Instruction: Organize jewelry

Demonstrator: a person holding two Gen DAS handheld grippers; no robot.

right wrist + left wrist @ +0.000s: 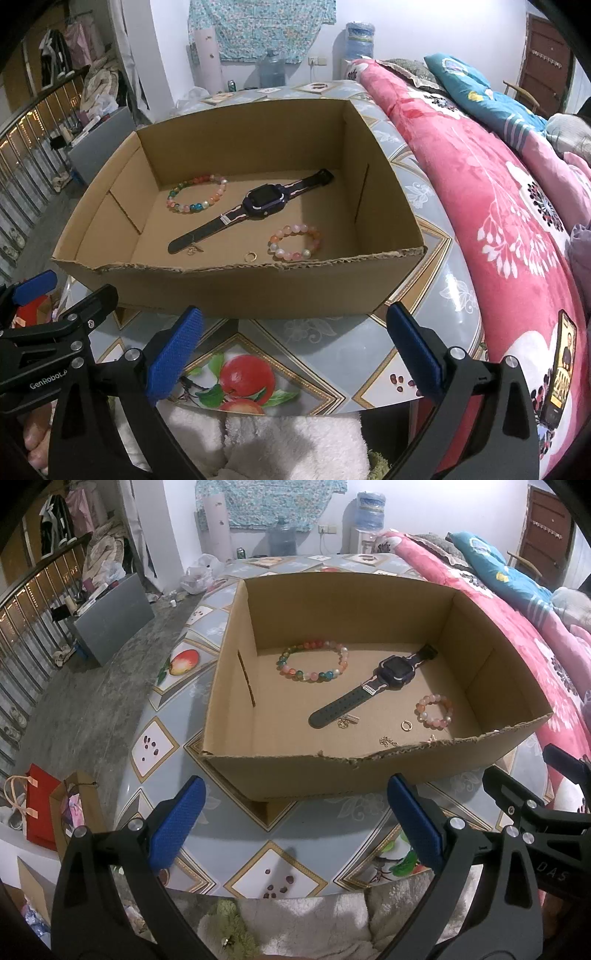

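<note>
An open cardboard box [280, 771] stands on a table [236, 830] covered with a fruit-patterned cloth; all positions below are given relative to the box. Inside, on its floor: a multicoloured bead bracelet [314, 660] toward the far left corner; a dark watch [373, 685] lying diagonally across the middle, strap flat; a pink bead bracelet [434, 709] toward the near right corner; a small gold ring [407, 725] just left of the pink bracelet; a small gold charm [343, 722] touching the watch strap's near end; a fine chain [388, 741] close to the near wall. The left gripper [295, 827] hangs in front of the near wall, blue pads wide apart, holding nothing. The right gripper [295, 350] is likewise in front of the near wall, pads spread, empty. A pink floral blanket [498, 206] lies right of the box, with a phone [561, 365] on it.
</note>
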